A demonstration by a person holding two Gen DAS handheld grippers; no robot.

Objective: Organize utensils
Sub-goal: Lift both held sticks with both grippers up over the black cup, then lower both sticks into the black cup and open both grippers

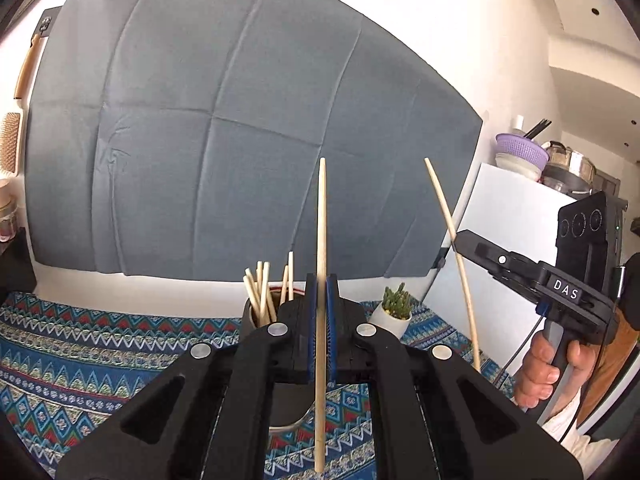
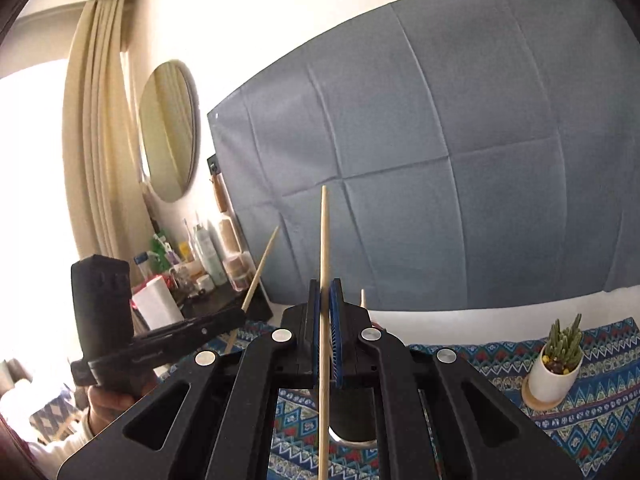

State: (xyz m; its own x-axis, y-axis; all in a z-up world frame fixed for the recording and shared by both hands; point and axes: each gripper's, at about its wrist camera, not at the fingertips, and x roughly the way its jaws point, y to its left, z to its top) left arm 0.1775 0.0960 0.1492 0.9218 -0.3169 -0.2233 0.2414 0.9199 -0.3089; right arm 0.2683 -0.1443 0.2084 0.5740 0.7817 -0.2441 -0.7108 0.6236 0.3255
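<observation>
**Both grippers raised, one chopstick pinched in each**

Left gripper [image 1: 321, 300]: blue pads pressed together on a single chopstick [image 1: 321, 240], held near upright; its tip stands against the grey cloth [image 1: 240, 120] on the wall, its lower end hangs above the patterned tablecloth [image 1: 80, 352].

Right gripper [image 2: 325, 304]: jaws likewise clamped on a second chopstick [image 2: 324, 240], upright, slightly tilted. In the left wrist view this stick [image 1: 444, 208] shows as a bowed line (fisheye bend) with the person's hand [image 1: 548, 368] on the handle.

Holder cup [image 1: 272, 304]: just beyond the left fingertips, mostly hidden by them, with a bundle of chopsticks [image 1: 260, 288] standing in it and fanning to the left.

Clearances: small potted cactus [image 1: 394, 312] sits on the cloth right of the cup, apart from it. Open air between the two held sticks. The table's back edge meets the white wall just behind cup and plant. A cluttered side shelf [image 2: 200, 280] lies off the table's left end.
</observation>
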